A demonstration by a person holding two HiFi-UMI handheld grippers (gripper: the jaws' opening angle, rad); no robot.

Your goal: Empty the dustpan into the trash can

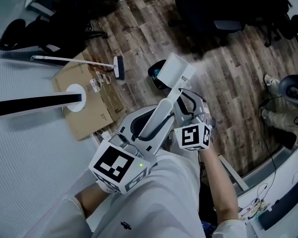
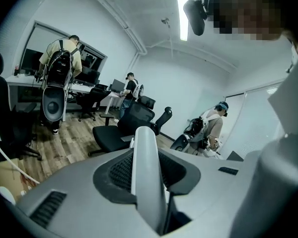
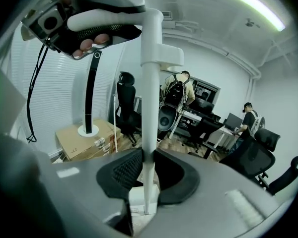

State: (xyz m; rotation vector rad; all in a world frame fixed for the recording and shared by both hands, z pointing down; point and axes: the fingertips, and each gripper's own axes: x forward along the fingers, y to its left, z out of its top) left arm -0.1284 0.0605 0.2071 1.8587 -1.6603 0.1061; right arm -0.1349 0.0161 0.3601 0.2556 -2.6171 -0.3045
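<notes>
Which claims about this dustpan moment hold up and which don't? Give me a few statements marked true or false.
1. The left gripper and the right gripper both have their jaws shut on the long white dustpan handle. True.
2. The white-handled broom is clamped in the right gripper. False: it lies on the floor beside the cardboard box, apart from both grippers.
3. A black pole on a round white base stands on the brown cardboard box. True.
4. The floor is grey carpet. False: it is a wooden plank floor.
</notes>
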